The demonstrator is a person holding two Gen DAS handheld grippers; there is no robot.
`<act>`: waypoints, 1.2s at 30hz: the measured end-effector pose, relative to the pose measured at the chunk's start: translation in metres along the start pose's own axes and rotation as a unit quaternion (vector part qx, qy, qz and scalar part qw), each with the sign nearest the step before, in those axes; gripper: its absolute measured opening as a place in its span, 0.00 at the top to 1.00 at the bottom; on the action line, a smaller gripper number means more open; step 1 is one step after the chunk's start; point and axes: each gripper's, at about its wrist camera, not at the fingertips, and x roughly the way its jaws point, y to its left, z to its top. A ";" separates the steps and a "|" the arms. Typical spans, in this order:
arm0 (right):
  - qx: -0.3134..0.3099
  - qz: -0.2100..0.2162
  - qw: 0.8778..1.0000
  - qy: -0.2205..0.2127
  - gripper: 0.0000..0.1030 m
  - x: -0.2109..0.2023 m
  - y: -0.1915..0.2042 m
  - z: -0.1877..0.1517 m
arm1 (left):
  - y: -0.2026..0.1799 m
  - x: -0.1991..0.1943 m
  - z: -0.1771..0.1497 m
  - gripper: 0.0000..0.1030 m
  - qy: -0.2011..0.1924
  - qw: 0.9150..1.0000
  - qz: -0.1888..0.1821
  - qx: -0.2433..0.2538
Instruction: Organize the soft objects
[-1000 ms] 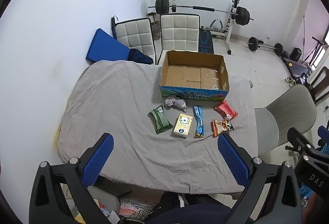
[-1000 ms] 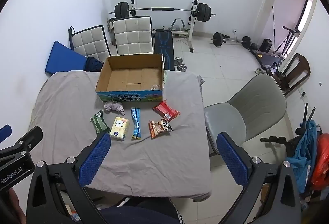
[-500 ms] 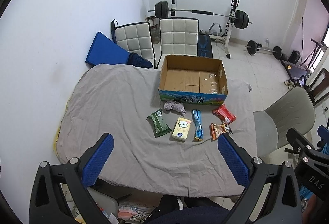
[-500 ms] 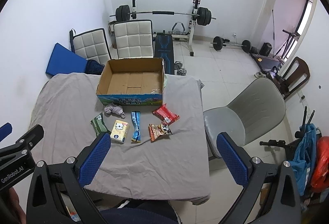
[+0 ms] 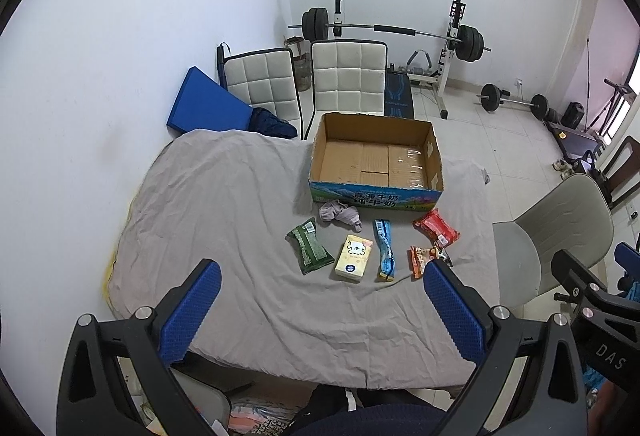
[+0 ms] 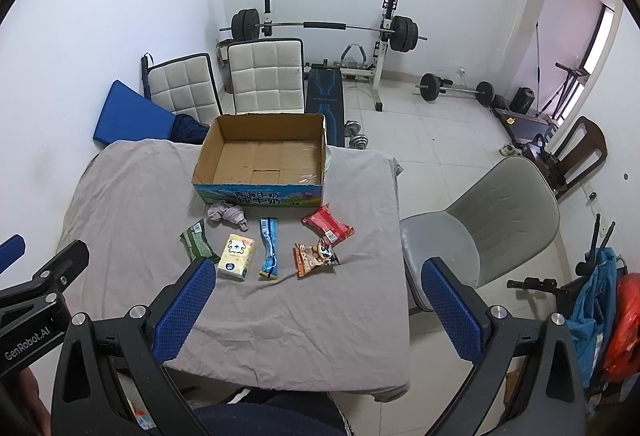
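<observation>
Both claws, left [image 5: 320,300] and right [image 6: 316,296], gape wide and hold nothing above the wrinkled grey cloth [image 5: 224,204], where crinkly packets [image 5: 310,246] and a crumpled sock [image 5: 340,214] lie before the cardboard box [image 5: 376,192]; only the right view shows dumbbells [image 6: 356,134].

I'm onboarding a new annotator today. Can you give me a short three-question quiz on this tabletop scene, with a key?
1. True or false: the cardboard box already holds one of the packets.
2. Which item lies nearest the box's front wall? A) green packet B) crumpled grey cloth C) yellow tissue pack
3. Fill in: the jaws of the left gripper and the right gripper are both ____.

Key: 1 false, the box is empty; 2 B; 3 open, holding nothing.
</observation>
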 end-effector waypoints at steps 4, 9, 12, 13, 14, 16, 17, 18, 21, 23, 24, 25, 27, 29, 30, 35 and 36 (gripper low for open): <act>0.001 0.002 1.000 -0.001 0.00 -0.001 -0.003 -0.001 | 0.001 0.001 0.000 0.00 -0.001 1.000 0.000 0.000; 0.003 0.002 1.000 -0.001 0.00 0.001 -0.002 -0.001 | 0.001 0.001 0.000 0.00 -0.001 1.000 0.000 0.000; 0.003 0.002 1.000 -0.001 0.00 0.001 -0.002 -0.001 | 0.001 0.002 0.000 0.00 -0.001 1.000 0.000 -0.001; 0.003 0.002 1.000 -0.001 0.00 0.001 -0.002 0.000 | 0.001 0.002 0.000 0.00 -0.001 1.000 0.000 0.000; 0.003 0.002 1.000 -0.001 0.00 0.001 -0.002 0.000 | 0.001 0.001 0.000 0.00 -0.002 1.000 0.001 0.000; 0.002 0.001 1.000 0.000 0.00 0.001 -0.002 -0.001 | 0.001 0.002 0.000 0.00 -0.002 1.000 0.000 0.000; 0.002 0.002 1.000 0.000 0.00 0.001 -0.002 -0.001 | 0.002 0.001 0.001 0.00 -0.001 1.000 0.001 -0.001; 0.002 0.003 1.000 -0.001 0.00 0.001 -0.002 -0.001 | 0.002 0.001 0.001 0.00 -0.002 1.000 0.002 -0.001; 0.003 0.004 1.000 -0.003 0.00 0.001 -0.002 0.000 | 0.005 0.003 0.004 0.00 -0.002 1.000 0.002 -0.002; 0.002 0.005 1.000 -0.005 0.00 0.000 -0.001 0.000 | 0.005 0.003 0.004 0.00 -0.002 1.000 0.003 -0.001; 0.002 0.006 1.000 -0.006 0.00 0.000 0.000 0.000 | 0.005 0.003 0.005 0.00 -0.002 1.000 0.003 -0.001; 0.001 0.006 1.000 -0.006 0.00 0.000 0.000 0.000 | 0.005 0.004 0.005 0.00 -0.003 1.000 0.004 -0.002; 0.000 0.006 1.000 -0.007 0.00 0.000 0.001 0.001 | 0.006 0.005 0.006 0.00 -0.004 1.000 0.005 -0.003; -0.001 0.008 1.000 -0.008 0.00 -0.001 0.002 0.001 | 0.008 0.006 0.006 0.00 -0.005 1.000 0.006 -0.005; -0.002 0.007 1.000 -0.009 0.00 -0.001 0.002 0.002 | 0.007 0.005 0.005 0.00 -0.006 1.000 0.006 -0.005; -0.001 0.007 1.000 -0.011 0.00 -0.004 0.000 0.002 | 0.006 0.003 0.003 0.00 -0.009 1.000 0.007 -0.004; -0.001 0.007 1.000 -0.011 0.00 -0.004 0.000 0.002 | 0.006 0.002 0.002 0.00 -0.011 1.000 0.007 -0.004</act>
